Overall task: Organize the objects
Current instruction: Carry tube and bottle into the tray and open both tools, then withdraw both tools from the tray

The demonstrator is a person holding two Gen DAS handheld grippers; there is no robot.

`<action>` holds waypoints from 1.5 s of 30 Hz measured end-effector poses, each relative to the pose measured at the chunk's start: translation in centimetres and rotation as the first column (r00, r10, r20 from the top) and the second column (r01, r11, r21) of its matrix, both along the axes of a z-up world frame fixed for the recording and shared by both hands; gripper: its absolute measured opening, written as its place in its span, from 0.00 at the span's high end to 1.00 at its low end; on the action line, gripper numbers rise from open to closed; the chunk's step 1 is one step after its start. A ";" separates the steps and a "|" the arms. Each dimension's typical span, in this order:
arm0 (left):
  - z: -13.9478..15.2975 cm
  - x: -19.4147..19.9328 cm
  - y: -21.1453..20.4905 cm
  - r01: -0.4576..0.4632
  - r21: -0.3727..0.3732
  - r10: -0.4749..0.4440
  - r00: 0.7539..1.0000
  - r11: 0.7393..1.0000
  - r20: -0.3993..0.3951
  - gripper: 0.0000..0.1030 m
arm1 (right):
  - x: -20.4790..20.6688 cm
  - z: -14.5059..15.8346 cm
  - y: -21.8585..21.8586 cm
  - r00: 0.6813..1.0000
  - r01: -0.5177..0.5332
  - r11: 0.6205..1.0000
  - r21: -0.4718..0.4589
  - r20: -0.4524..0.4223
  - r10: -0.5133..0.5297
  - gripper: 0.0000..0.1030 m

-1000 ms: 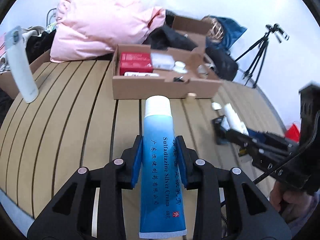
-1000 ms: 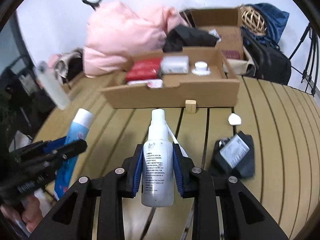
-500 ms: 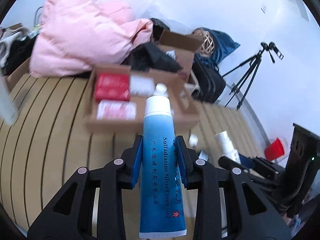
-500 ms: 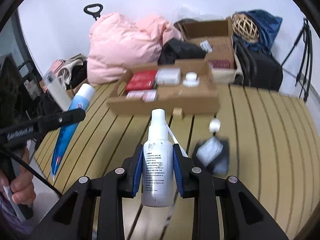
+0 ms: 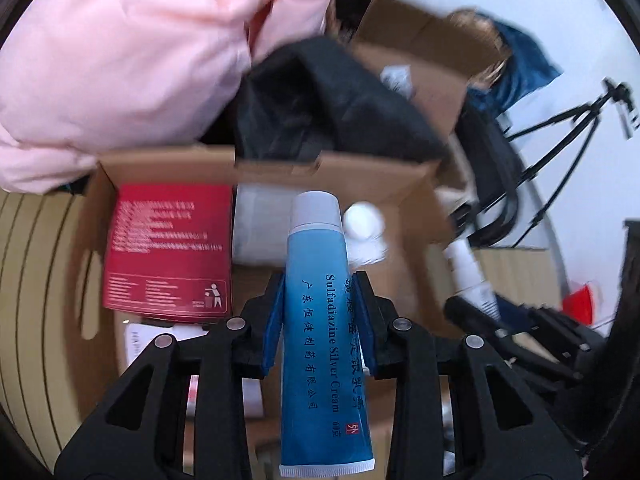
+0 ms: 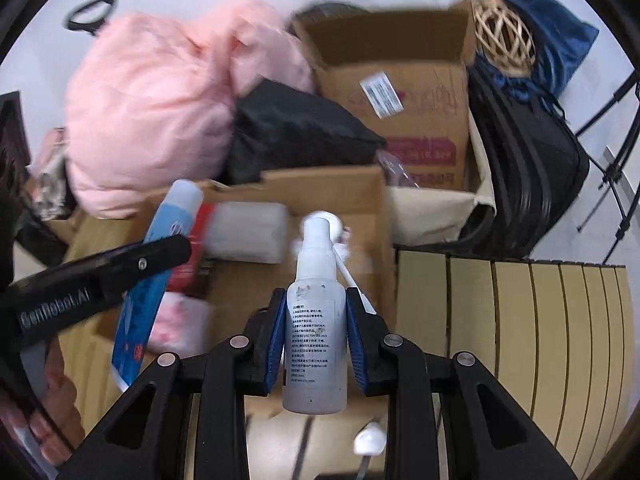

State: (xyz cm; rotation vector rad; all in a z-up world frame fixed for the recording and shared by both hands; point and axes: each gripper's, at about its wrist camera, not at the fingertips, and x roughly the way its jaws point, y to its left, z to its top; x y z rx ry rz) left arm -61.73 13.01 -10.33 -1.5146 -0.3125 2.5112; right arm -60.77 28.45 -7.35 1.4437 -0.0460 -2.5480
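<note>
My left gripper [image 5: 320,312] is shut on a blue cream tube [image 5: 320,320] with a white cap, held above the open cardboard box [image 5: 160,160]. Below it in the box lie a red carton [image 5: 168,244], a white packet [image 5: 260,228] and a small white jar [image 5: 364,220]. My right gripper [image 6: 316,328] is shut on a white spray bottle [image 6: 316,320], nozzle up, over the same box [image 6: 360,184]. In the right wrist view the left gripper [image 6: 100,276] and its blue tube [image 6: 156,272] come in from the left over the box.
A pink puffy coat [image 5: 140,48] and a black garment [image 5: 320,100] pile up behind the box. A taller cardboard box [image 6: 400,92], black bags [image 6: 528,168] and a tripod [image 5: 568,128] stand at the right. The slatted wooden table [image 6: 520,320] stretches right; a white cap [image 6: 370,442] lies near me.
Both grippers have travelled forward from the table's near side to above the cardboard box, still holding the tube and the spray bottle. The box now fills the middle of both views.
</note>
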 end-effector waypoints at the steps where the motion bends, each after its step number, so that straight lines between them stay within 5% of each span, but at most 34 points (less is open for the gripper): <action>1: -1.1 -0.2 0.2 -0.002 -0.020 0.003 1.000 1.000 0.020 0.71 | -0.6 -0.9 0.0 1.000 0.008 1.000 0.018 0.016 -0.008 0.70; 3: -2.8 -0.1 0.2 -0.001 -0.046 0.002 0.999 0.999 0.037 0.67 | -1.4 -2.6 -0.1 0.999 0.021 0.999 0.037 0.032 -0.023 0.70; 6: -3.6 0.5 -0.2 0.026 -0.049 -0.025 1.000 0.998 0.018 0.45 | -1.6 -4.4 -0.3 0.999 0.017 0.997 0.072 0.034 -0.019 0.68; 12: -3.9 3.4 -1.6 0.085 -0.089 -0.087 0.996 0.992 -0.027 0.43 | -0.5 -5.0 -1.3 0.999 -0.033 0.999 0.020 0.038 0.032 0.33; 18: -4.9 6.2 -3.1 0.134 -0.082 -0.134 0.991 0.988 0.007 0.36 | 2.7 -6.3 -3.0 0.998 -0.052 0.992 0.115 0.035 0.048 0.30; 22: -4.6 7.8 -3.5 0.138 -0.089 -0.136 0.990 0.986 0.033 0.37 | 5.4 -6.1 -3.3 0.999 -0.032 0.996 0.081 0.044 0.029 0.26; 24: -4.1 8.3 -4.3 0.125 -0.059 -0.123 0.992 0.990 0.034 0.44 | 6.5 -6.1 -3.6 0.998 -0.049 0.996 0.077 0.049 0.045 0.26; 25: -3.7 8.3 -4.5 0.119 -0.028 -0.118 0.992 0.992 0.034 0.61 | 6.9 -5.8 -3.6 0.998 -0.045 0.997 0.059 0.054 0.042 0.26; 28: -2.3 8.0 -5.0 0.020 0.015 -0.021 0.999 1.000 0.030 0.84 | 8.3 -4.1 -2.7 0.999 -0.022 0.999 -0.035 0.035 0.024 0.26; 31: 0.2 7.9 -4.2 0.009 0.094 -0.002 0.997 0.996 -0.075 0.95 | 9.6 -1.4 -1.5 1.000 0.014 0.994 -0.111 -0.019 -0.016 0.26; 33: 2.1 8.2 -3.8 -0.006 0.107 0.020 0.991 0.994 -0.132 0.90 | 10.6 0.3 -0.9 0.998 0.035 0.990 -0.133 -0.048 -0.042 0.25; 35: 3.6 8.5 -4.0 0.011 0.111 0.006 0.987 0.994 -0.158 0.65 | 11.6 1.7 -0.5 0.996 0.037 0.988 -0.148 -0.070 -0.048 0.25; 36: 4.5 9.0 -4.2 0.021 0.091 -0.004 0.983 0.996 -0.181 0.60 | 12.1 2.3 -0.3 0.996 0.038 0.988 -0.149 -0.079 -0.050 0.25; 40: 6.9 12.6 -5.9 0.040 -0.024 -0.045 0.970 0.999 -0.239 0.51 | 14.4 3.6 0.1 0.995 0.029 0.990 -0.138 -0.093 -0.042 0.24; 45: 7.4 20.1 -7.5 0.046 -0.189 -0.087 0.973 0.981 -0.215 0.34 | 18.1 4.6 -0.2 0.995 -0.018 0.995 -0.099 -0.102 0.008 0.21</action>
